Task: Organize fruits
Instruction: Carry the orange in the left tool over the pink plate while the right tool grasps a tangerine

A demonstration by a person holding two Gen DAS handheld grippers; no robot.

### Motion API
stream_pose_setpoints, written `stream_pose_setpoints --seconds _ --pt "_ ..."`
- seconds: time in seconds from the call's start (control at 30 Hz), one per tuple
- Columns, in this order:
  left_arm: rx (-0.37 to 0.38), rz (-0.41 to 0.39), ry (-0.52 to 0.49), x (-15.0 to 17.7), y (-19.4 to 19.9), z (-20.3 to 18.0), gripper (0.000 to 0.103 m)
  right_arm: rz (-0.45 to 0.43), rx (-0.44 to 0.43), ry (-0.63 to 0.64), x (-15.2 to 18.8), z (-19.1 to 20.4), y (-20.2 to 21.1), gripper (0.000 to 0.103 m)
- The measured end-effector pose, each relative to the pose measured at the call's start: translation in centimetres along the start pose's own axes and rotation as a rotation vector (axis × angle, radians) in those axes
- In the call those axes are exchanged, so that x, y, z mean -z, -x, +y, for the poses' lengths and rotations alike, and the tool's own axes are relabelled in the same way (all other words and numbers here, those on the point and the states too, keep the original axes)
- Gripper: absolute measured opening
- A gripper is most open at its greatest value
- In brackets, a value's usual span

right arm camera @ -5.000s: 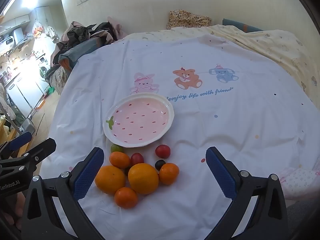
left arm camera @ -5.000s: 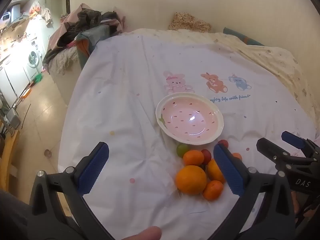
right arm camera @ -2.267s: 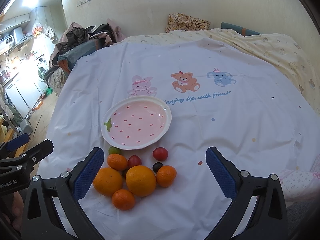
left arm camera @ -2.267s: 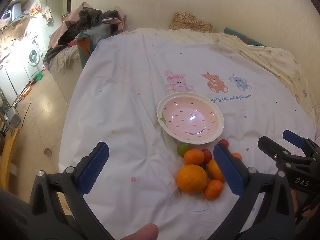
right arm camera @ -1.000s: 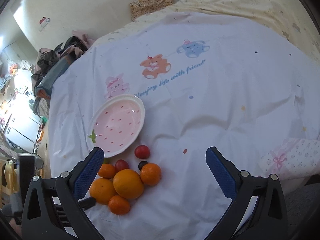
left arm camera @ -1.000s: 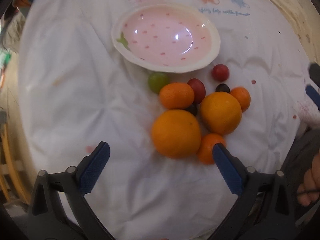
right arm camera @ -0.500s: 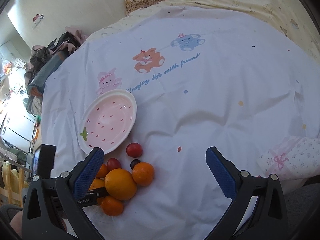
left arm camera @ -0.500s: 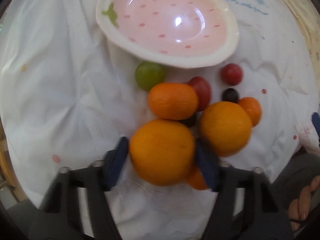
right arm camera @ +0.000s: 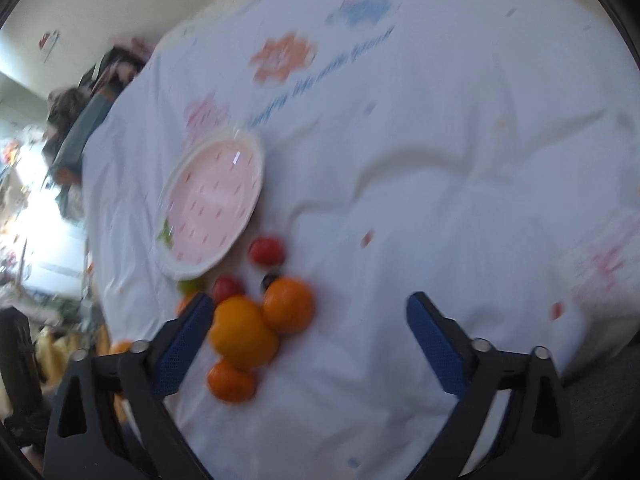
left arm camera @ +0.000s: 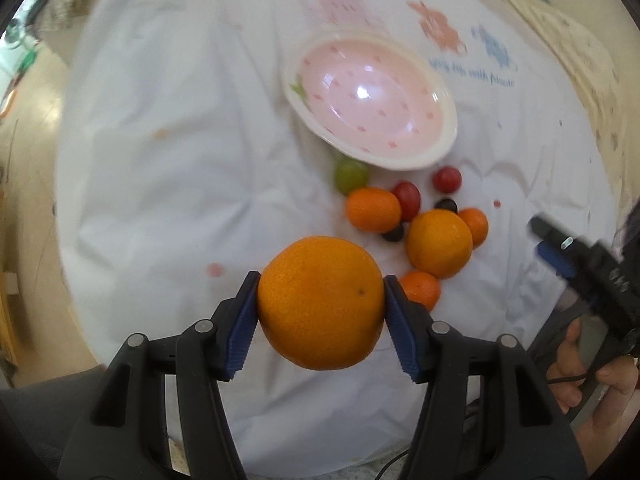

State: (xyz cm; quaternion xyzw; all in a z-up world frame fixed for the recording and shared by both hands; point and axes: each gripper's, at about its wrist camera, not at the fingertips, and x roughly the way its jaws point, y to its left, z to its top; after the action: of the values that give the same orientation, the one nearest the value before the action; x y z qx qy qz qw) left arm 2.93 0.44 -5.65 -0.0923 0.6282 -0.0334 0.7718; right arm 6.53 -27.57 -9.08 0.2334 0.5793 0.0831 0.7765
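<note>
**Item: large orange, in my left claw**

Large orange [left arm camera: 320, 302]: clamped between both pads of my left gripper [left arm camera: 320, 306], held clear of the cloth. Pink bowl [left arm camera: 438, 94]: lies ahead and slightly right of that claw, beyond the remaining fruit cluster [left arm camera: 416, 224]; judged next destination. My right gripper [right arm camera: 308, 344]: jaws spread wide, holding nothing, hovering beside the cluster. White sheet [left arm camera: 180, 152] beneath all.

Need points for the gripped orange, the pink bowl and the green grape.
gripped orange [left arm camera: 320, 304], left wrist view, middle of its peel between the blue pads.
pink bowl [left arm camera: 434, 156], left wrist view, near cream rim.
green grape [left arm camera: 350, 176], left wrist view, middle of its skin, just below the bowl's rim.
</note>
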Motion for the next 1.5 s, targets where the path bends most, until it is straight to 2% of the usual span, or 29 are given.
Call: stream_pose_setpoints --seconds 0.07,0.17,0.3,0.47,0.63,0.9,1.13,1.27,1.4,1.5 --pt "-0.004 -0.027 0.014 -0.5 0.6 0.9 0.055 0.099 -0.046 0.004 0.6 0.9 -1.5 0.085" --pt "0.011 -0.041 0.042 -0.7 0.7 2.0 0.055 0.148 -0.065 -0.016 1.0 1.8 -2.8 0.084" --pt "0.019 -0.063 0.07 -1.3 0.2 2.4 0.055 0.186 -0.075 -0.067 1.1 2.6 -4.8 0.084" --pt "0.034 -0.071 0.1 -1.7 0.3 3.1 0.055 0.208 -0.072 -0.131 1.5 2.6 -7.4 0.074" --pt "0.047 -0.057 0.131 -2.0 -0.2 3.6 0.055 0.192 -0.042 -0.127 1.6 3.1 -7.8 0.066" --pt "0.051 -0.065 0.111 -2.1 -0.2 3.2 0.055 0.187 -0.051 -0.074 1.5 3.4 -7.1 0.064" --pt "0.037 -0.077 0.116 -1.9 -0.2 3.4 0.055 0.185 -0.101 -0.032 2.0 4.6 -3.8 0.063" --pt "0.029 -0.066 0.118 -1.8 -0.5 3.4 0.055 0.119 -0.099 0.041 1.2 5.9 -1.2 0.063" --pt "0.03 -0.019 0.14 -2.4 -1.3 3.5 0.055 0.093 -0.127 0.04 -0.5 5.8 -0.4 0.063" --pt "0.022 -0.037 0.12 -3.6 -0.4 3.2 0.055 0.071 -0.126 0.053 -2.2 5.6 0.1 0.063"
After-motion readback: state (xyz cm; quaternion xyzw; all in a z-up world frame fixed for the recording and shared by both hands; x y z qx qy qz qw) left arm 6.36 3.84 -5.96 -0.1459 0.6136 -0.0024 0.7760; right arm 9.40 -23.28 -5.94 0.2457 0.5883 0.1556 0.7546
